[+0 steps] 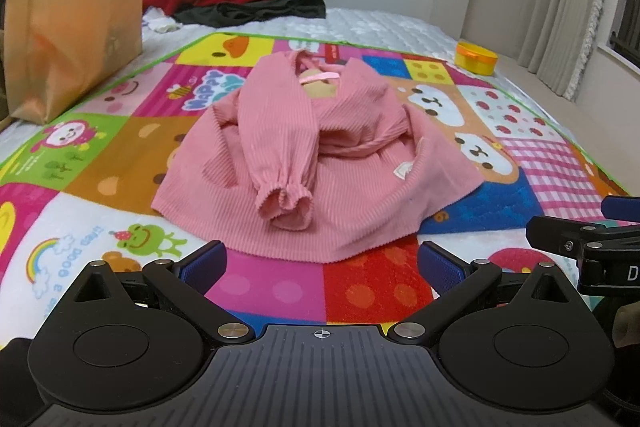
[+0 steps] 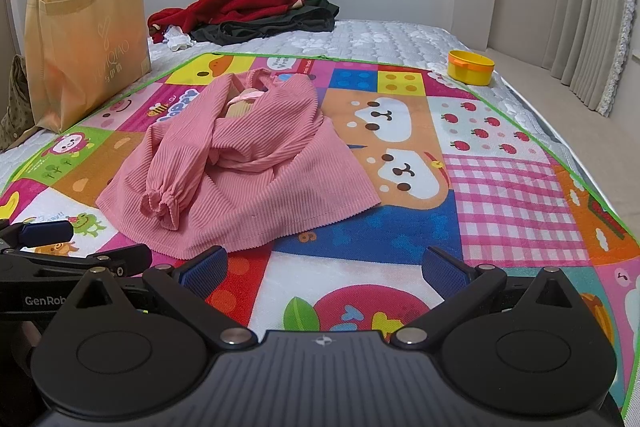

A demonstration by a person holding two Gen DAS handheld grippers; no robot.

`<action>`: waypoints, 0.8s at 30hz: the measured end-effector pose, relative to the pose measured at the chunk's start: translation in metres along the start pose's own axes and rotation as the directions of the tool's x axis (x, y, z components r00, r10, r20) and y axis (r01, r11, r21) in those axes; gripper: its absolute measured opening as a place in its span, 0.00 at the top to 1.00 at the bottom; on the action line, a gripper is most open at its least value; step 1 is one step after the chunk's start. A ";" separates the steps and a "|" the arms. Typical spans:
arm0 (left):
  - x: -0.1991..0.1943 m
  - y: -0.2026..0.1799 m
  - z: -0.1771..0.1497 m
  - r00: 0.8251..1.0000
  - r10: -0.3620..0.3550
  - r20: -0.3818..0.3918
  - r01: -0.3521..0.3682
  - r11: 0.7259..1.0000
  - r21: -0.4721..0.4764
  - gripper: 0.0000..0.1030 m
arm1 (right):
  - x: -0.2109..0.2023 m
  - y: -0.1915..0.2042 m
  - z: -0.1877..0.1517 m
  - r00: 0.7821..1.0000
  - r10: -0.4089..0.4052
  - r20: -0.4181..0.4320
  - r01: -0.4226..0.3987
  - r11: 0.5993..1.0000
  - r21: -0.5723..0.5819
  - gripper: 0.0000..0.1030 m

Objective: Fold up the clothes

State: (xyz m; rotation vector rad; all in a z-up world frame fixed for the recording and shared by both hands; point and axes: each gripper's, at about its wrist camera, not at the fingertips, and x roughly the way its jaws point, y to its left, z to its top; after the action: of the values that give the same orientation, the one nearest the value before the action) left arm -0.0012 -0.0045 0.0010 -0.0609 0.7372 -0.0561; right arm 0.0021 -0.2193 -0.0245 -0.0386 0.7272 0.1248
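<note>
Though crumpled, pink top (image 1: 304,163) collar-away.

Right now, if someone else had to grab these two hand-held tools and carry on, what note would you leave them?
Left gripper: fingers wide open, empty, just short of the hem.
Right gripper: fingers wide open, empty, over bare mat.
Pink corduroy top lies on the colourful play mat, both sleeves already folded across the front.
Left: fold the body up. The red and dark clothes are still piled at the far end of the bed.
</note>
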 end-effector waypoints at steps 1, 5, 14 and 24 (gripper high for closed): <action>0.000 0.000 0.000 1.000 0.000 0.000 0.000 1.000 0.001 0.00 | 0.000 0.000 0.000 1.000 0.000 0.000 0.000 1.000 0.000 0.00; 0.001 0.000 0.000 1.000 0.000 -0.004 0.000 1.000 0.000 0.00 | 0.000 0.000 0.000 1.000 0.000 0.000 0.000 1.000 0.000 0.00; 0.002 -0.001 0.000 1.000 0.000 -0.007 0.000 1.000 0.001 0.00 | 0.002 0.000 0.000 1.000 0.000 -0.002 0.000 1.000 -0.002 0.00; 0.002 -0.001 -0.001 1.000 -0.002 -0.008 0.002 1.000 0.003 0.00 | 0.002 0.000 0.000 1.000 -0.001 -0.003 0.001 1.000 -0.004 0.00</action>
State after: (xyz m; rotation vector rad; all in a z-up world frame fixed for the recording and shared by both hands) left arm 0.0002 -0.0057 -0.0009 -0.0588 0.7449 -0.0589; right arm 0.0040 -0.2189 -0.0259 -0.0425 0.7303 0.1253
